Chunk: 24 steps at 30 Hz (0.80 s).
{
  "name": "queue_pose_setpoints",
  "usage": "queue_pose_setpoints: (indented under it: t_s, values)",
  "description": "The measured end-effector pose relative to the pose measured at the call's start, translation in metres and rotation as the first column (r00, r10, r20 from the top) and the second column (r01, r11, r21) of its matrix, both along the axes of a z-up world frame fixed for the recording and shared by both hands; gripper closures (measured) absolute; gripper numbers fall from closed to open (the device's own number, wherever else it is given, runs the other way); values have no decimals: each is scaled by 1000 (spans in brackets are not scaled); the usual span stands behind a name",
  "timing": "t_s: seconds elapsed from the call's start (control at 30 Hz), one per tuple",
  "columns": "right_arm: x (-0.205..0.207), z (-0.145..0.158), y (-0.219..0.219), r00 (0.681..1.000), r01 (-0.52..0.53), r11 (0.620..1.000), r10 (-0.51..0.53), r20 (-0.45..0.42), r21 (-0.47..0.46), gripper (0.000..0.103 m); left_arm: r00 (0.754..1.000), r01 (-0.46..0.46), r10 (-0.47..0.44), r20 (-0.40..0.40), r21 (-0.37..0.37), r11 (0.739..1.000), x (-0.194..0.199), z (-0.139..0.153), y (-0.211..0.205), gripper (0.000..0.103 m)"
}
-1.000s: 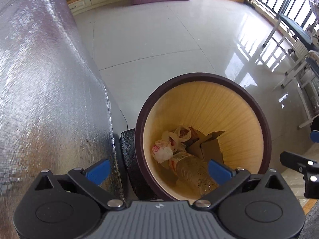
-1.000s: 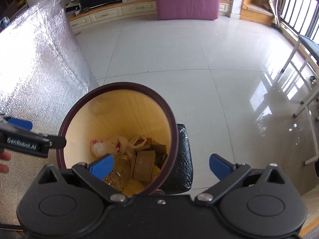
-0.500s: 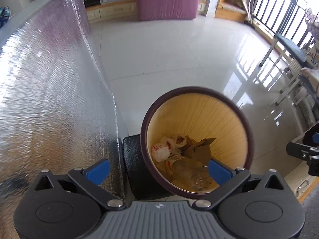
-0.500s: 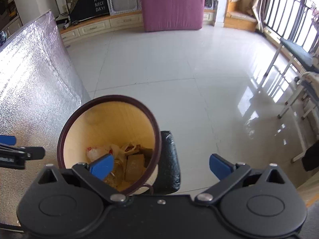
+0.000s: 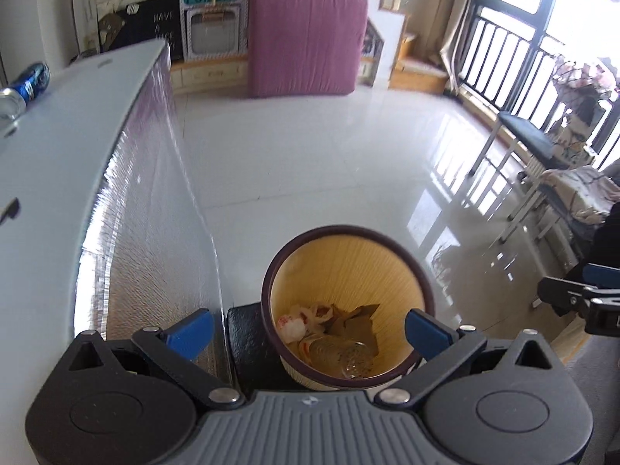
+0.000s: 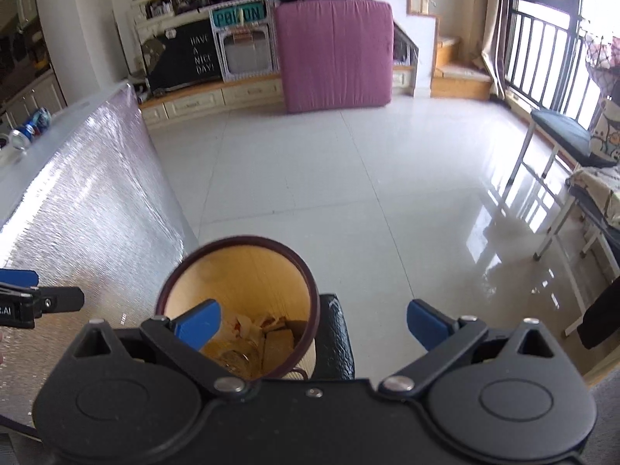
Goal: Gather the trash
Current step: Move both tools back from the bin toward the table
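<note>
Both grippers hang above the waste bin [image 5: 346, 298], jaws spread wide and holding nothing. Seen from the left gripper [image 5: 308, 329], the bin's dark rim sits between the blue fingertips [image 5: 192, 333], nearer the right one. From the right gripper [image 6: 312, 325] the bin lies under its left fingertip, off to the left of the gap. Inside the bin lie a clear plastic bottle [image 5: 341, 354], crumpled white wrappers [image 5: 292, 325] and brown cardboard scraps [image 5: 354, 323]. The bin stands on the pale tiled floor [image 6: 310, 178], just beside the foil-covered side of the table [image 5: 58, 162]. A blue can [image 5: 29, 81] lies at the table's far edge. A black bundle [image 6: 337, 337] touches the bin's side.
</note>
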State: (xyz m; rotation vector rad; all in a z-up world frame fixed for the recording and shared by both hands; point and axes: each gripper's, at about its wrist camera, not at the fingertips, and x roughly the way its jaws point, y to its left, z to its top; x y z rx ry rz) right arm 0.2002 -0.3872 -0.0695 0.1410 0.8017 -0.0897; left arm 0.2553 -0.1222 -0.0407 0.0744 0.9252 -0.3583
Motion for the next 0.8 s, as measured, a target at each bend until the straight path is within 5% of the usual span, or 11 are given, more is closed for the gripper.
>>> queue_pose_setpoints:
  t_s: [0.37,0.8]
  values:
    - [-36,49,24,985,-12,1000,14,171,-13,0,980,9,7,201,-76,997,-42,60,33,0]
    - [-40,104,76,916,-81,997,74,395,3,0,877,-72,128,463,-135,988,-67,130,87,0]
